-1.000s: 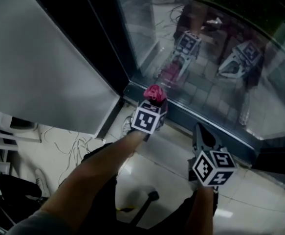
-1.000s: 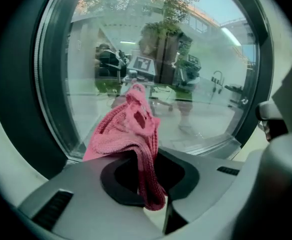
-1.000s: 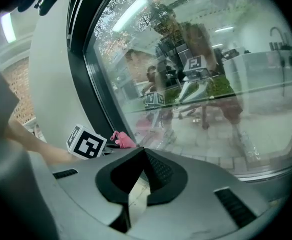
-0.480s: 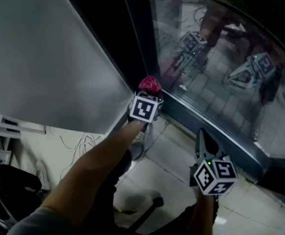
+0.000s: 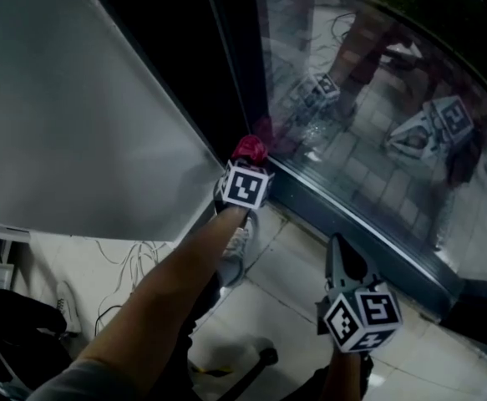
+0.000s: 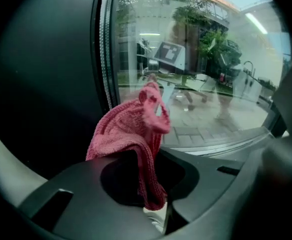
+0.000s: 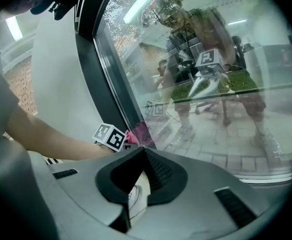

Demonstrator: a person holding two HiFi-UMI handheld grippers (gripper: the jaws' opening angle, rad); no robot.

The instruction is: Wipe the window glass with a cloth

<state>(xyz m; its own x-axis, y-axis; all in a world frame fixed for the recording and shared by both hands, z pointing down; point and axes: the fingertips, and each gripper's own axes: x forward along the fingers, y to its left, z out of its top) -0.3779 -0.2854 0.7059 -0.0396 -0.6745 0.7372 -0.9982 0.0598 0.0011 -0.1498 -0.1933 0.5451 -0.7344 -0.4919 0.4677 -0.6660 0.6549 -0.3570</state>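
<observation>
Cloth: a pink knitted cloth (image 6: 128, 131) is gripped by one fold, and the rest is bunched loosely above the jaws.
Place of cloth: it is held at the lower left corner of the window glass (image 5: 377, 132), just beside the dark frame (image 5: 226, 65); whether the pane is touched cannot be told.
Left gripper: the left gripper (image 5: 251, 164) is closed on the cloth.
Right gripper: the right gripper (image 5: 338, 249) is held lower, apart from the glass, with the jaws brought together and nothing between them.
Handling: the cloth is judged to be soft, light and limp, so it can be pulled out by friction on the glass.
Hold: a thick bunch is best taken deep between the jaws, so that a padded part is presented to the pane.
</observation>
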